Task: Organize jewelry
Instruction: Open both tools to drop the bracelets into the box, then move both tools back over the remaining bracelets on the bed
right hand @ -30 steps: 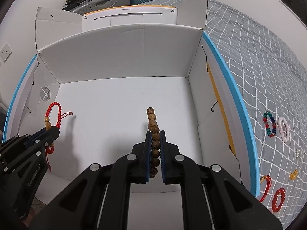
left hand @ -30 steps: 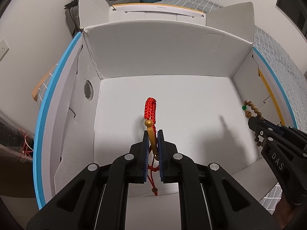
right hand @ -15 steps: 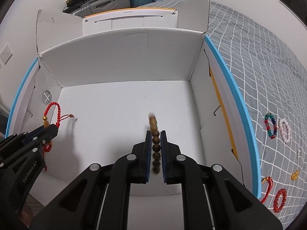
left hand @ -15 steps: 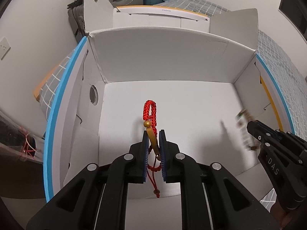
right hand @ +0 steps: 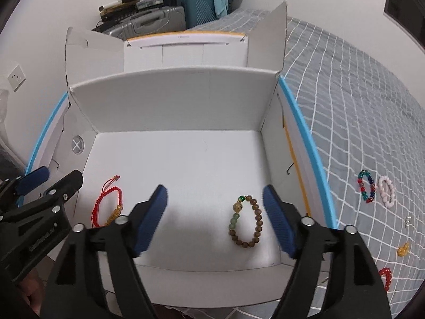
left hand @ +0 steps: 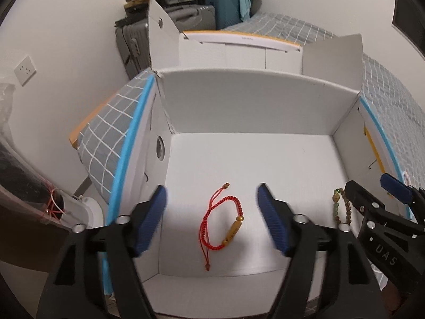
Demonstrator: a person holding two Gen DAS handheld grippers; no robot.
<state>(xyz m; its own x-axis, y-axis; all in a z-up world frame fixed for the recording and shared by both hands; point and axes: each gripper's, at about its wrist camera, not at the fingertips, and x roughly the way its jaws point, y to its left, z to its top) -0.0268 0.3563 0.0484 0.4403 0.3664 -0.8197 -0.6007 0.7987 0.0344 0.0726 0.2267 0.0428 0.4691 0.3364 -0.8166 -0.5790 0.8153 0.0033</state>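
"DAS" reads on your right gripper [left hand: 382, 194]; its jaws are opening wide, gripping nothing, the wooden bead bracelet [right hand: 246, 221] lying on the white box [right hand: 186, 111] floor between them. Your left gripper [left hand: 211, 218] opens too, one red cord bracelet [left hand: 221, 222] lying loose between its jaws. Two bracelets boxed.

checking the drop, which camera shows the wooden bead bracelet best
The right wrist view: the wooden bead bracelet lies whole and unobstructed on the floor of the white box. The left wrist view catches only a few of its beads at the right edge, behind the right tool.
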